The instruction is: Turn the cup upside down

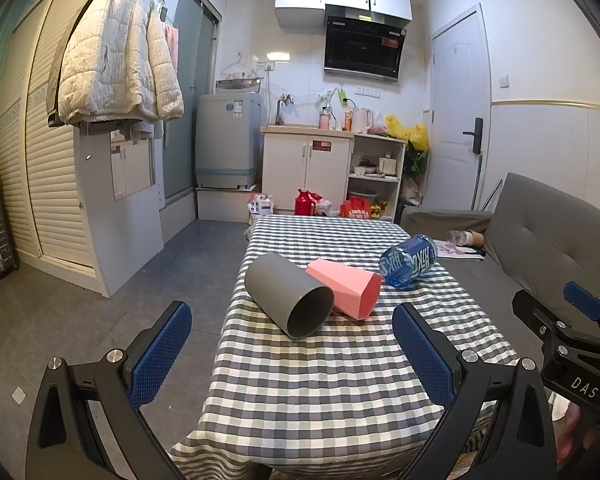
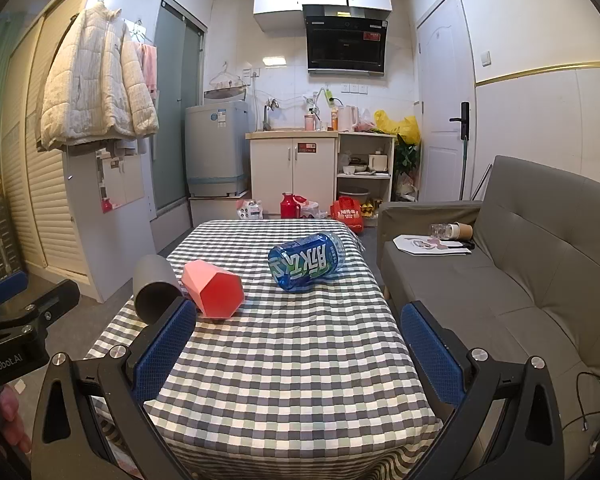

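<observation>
A grey cup [image 1: 288, 294] [image 2: 154, 288] lies on its side on the checked tablecloth [image 1: 332, 380] [image 2: 292, 360], its mouth facing me. Touching it on the right lies a pink faceted cup [image 1: 346, 288] [image 2: 214, 286], also on its side. A blue plastic bottle [image 1: 408, 261] [image 2: 306, 260] lies further right. My left gripper [image 1: 292, 356] is open, short of the grey cup, holding nothing. My right gripper [image 2: 300, 356] is open over the table's near half, below the bottle and empty. Each gripper shows at the edge of the other's view.
A grey sofa [image 2: 520, 276] runs along the table's right side, with papers and a paper cup on it. Bare floor [image 1: 120, 312] lies to the left. Kitchen cabinets [image 1: 306, 168], a washing machine [image 1: 226, 140] and bags on the floor stand beyond the table.
</observation>
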Demonstrator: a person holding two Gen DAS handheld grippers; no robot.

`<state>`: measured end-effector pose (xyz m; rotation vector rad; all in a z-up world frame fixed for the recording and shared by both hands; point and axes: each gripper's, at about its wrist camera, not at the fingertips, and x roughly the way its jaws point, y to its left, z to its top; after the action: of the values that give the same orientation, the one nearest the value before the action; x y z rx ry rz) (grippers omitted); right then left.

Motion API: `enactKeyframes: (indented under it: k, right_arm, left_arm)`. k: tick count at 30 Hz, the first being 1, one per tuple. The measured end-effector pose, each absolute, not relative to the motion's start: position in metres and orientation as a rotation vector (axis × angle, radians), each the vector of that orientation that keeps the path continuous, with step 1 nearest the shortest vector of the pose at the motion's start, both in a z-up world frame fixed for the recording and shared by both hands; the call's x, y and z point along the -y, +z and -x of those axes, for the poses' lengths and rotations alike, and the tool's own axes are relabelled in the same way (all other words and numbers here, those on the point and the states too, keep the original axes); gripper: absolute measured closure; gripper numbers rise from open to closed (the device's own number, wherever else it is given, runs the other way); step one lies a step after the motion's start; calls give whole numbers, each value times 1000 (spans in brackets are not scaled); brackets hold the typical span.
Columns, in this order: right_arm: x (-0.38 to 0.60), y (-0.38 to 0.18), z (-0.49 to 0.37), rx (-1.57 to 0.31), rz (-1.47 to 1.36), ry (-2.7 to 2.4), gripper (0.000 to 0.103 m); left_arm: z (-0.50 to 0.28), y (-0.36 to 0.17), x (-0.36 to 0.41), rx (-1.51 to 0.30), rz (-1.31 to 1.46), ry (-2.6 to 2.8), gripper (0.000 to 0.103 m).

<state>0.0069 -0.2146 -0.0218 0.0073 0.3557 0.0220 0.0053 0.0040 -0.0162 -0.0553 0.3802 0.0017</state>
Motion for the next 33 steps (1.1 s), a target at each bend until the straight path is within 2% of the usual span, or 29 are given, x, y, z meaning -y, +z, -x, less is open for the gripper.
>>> enactKeyframes:
  k: [33]
  right_arm:
    - [217,-20,-8,-362,-5,21,0]
  left_arm:
    - [-7,-18,-5,-397,64,-1,0]
